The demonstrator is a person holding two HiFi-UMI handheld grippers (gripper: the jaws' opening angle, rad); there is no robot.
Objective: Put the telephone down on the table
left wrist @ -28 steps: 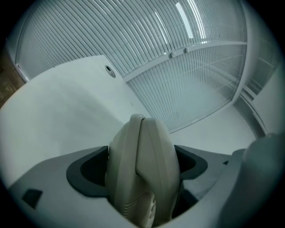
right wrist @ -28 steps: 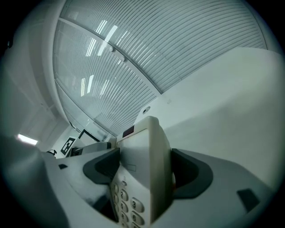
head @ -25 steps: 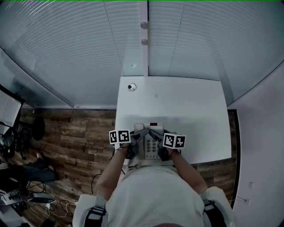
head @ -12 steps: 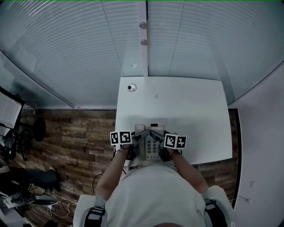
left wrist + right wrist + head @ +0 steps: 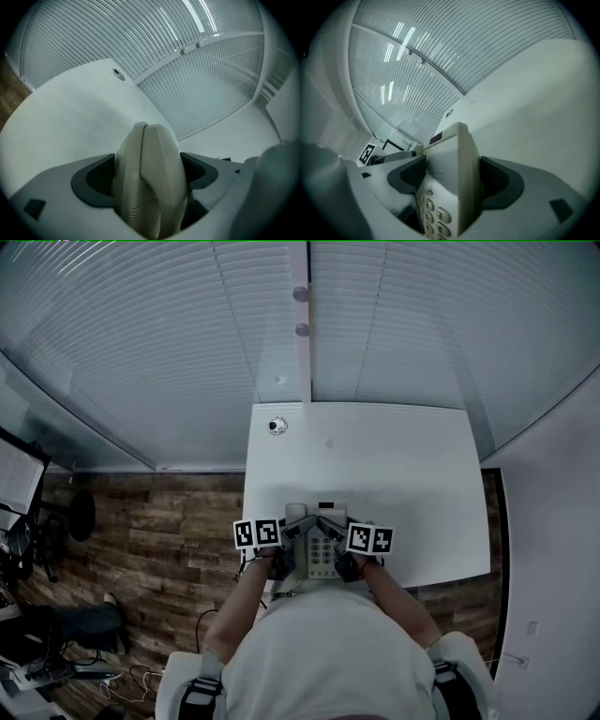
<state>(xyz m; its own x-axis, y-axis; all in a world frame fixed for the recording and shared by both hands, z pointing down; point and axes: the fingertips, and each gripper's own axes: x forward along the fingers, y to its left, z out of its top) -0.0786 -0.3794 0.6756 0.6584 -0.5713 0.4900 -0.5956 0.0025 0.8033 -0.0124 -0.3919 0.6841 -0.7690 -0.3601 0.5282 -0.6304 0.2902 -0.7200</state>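
— While both tools clamp it, how will the telephone [image 5: 321, 547] handle?
— Stiff plastic, light, slick; the handset [image 5: 150, 150] could slip off, I judge. My left gripper [image 5: 147, 180] is closed on that side, my right gripper [image 5: 454, 180] on the keypad edge, at the table's [image 5: 412, 474] near edge.
— Obstacles?
— Only a small round fitting [image 5: 277, 425], far corner, well apart.

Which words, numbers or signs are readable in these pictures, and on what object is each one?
"2": a key on the telephone, right gripper view.
"3": the key beside it.
"6": the key below the "3".
Other keys: cut off or blurred.
Dark window on the telephone: unreadable.
Square markers: patterns, no letters.
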